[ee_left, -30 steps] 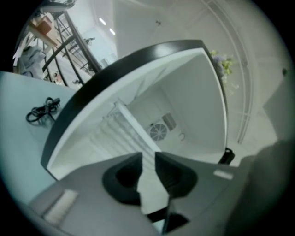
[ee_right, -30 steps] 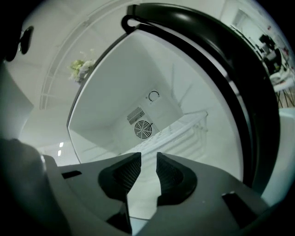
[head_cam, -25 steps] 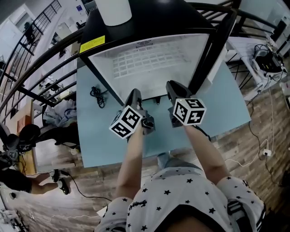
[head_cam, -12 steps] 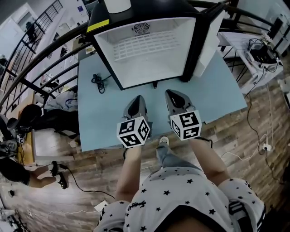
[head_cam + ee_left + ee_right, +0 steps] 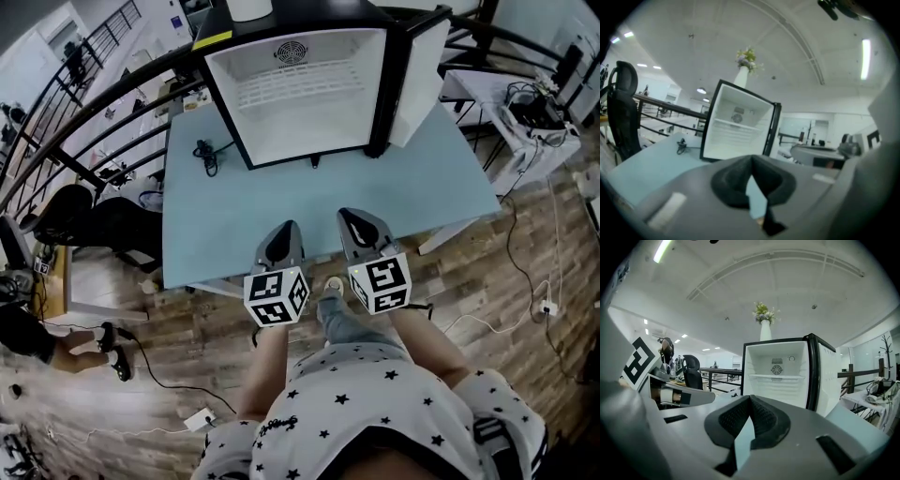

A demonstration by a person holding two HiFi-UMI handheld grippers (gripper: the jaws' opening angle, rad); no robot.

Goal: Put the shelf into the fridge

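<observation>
I see my left gripper (image 5: 284, 229) and right gripper (image 5: 355, 217) side by side over the counter's (image 5: 225, 220) near edge, each with jaws together on nothing. Well ahead of them, the shelf (image 5: 295, 86) sits inside the open fridge (image 5: 309, 133).

Left gripper (image 5: 284, 231) and right gripper (image 5: 351, 218): grey moulded bodies, black ribbed pads (image 5: 764, 420). Left cube (image 5: 277, 297) and right cube (image 5: 380, 284): white, with black square markers. Shirt (image 5: 375, 412): white, printed with black stars.
</observation>
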